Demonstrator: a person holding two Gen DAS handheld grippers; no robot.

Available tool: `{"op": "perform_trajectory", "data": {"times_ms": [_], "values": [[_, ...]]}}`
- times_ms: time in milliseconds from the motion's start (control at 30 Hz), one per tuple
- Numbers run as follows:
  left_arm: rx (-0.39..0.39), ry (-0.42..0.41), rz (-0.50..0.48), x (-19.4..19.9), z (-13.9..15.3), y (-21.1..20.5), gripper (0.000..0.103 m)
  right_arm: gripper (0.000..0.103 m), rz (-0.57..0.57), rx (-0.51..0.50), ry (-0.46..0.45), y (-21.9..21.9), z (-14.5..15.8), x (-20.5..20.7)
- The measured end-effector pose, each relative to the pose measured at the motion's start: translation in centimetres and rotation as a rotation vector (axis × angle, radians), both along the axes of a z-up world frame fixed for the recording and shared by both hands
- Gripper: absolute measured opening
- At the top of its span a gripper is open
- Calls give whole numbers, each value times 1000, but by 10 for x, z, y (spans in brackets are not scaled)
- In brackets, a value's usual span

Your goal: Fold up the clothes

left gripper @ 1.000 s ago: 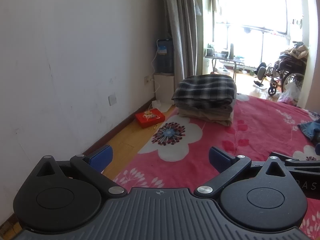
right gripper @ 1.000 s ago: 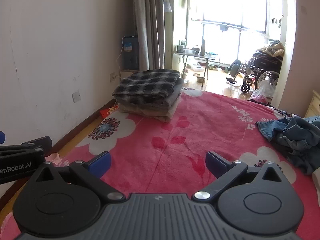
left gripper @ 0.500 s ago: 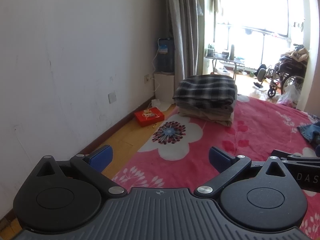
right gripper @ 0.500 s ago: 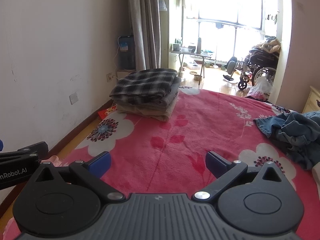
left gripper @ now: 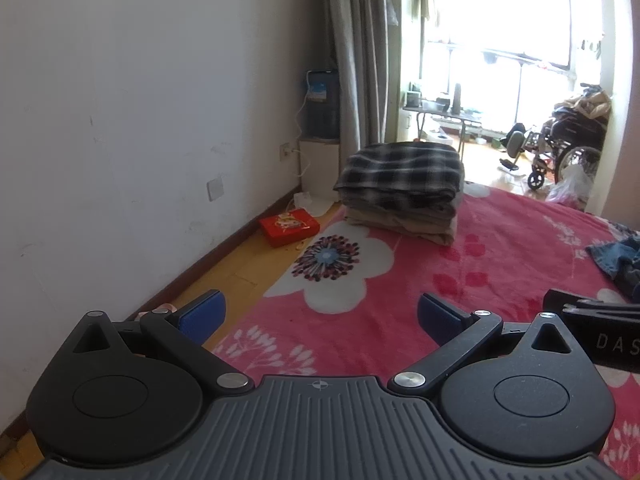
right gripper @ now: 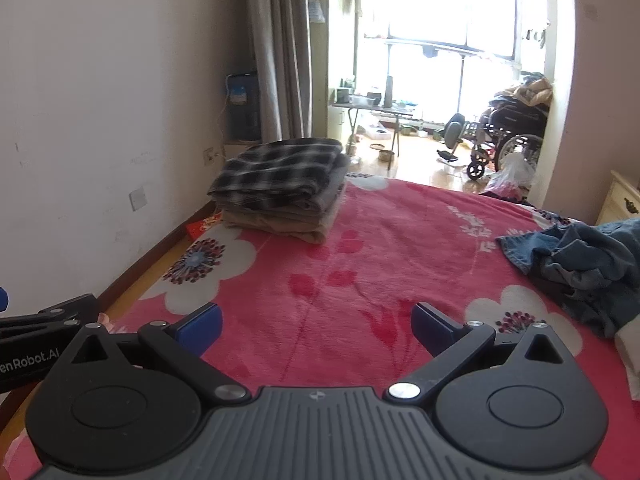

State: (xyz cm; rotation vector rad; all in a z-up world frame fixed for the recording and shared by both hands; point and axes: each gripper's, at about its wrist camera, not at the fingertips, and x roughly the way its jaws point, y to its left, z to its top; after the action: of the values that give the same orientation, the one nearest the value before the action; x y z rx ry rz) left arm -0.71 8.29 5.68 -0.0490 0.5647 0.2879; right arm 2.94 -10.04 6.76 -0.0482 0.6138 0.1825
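Folded stack [left gripper: 402,190] at the far left corner of the blanket [left gripper: 500,264], plaid piece on top, grey and tan layers beneath, edges roughly squared. Same stack [right gripper: 282,190] left of centre in the right wrist view, well apart from both tools. Crumpled denim [right gripper: 580,264] at the right edge of the blanket [right gripper: 360,264], unfolded, bunched in a heap; only a corner of it [left gripper: 618,254] visible from the left wrist.

Left gripper [left gripper: 320,316] low over the near edge of the blanket, fingers spread wide, nothing between the blue pads [left gripper: 202,314]. Right gripper [right gripper: 316,326] likewise spread wide and empty, above pink fabric near a white flower print, blue pads [right gripper: 432,326] apart. Each tool's black body partly seen at the side of the other's view.

Beyond the bed: white wall [left gripper: 140,100] on the left, wood floor strip along it, red box [left gripper: 289,226] on the floor near the stack. Grey curtain [left gripper: 356,52] behind, water dispenser [left gripper: 322,120] beside it. Bright window [right gripper: 448,4] in the back room, small table [right gripper: 372,110] and wheelchair [right gripper: 508,136] under it. Cream cabinet [right gripper: 620,202] at far right.
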Motion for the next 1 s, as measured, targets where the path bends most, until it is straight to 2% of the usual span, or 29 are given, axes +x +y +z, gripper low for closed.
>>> {"op": "perform_trajectory", "data": {"times_ms": [1000], "values": [[26,10,-9,3,0,-14,103,103,-2,3,2,-6,3,0]]}}
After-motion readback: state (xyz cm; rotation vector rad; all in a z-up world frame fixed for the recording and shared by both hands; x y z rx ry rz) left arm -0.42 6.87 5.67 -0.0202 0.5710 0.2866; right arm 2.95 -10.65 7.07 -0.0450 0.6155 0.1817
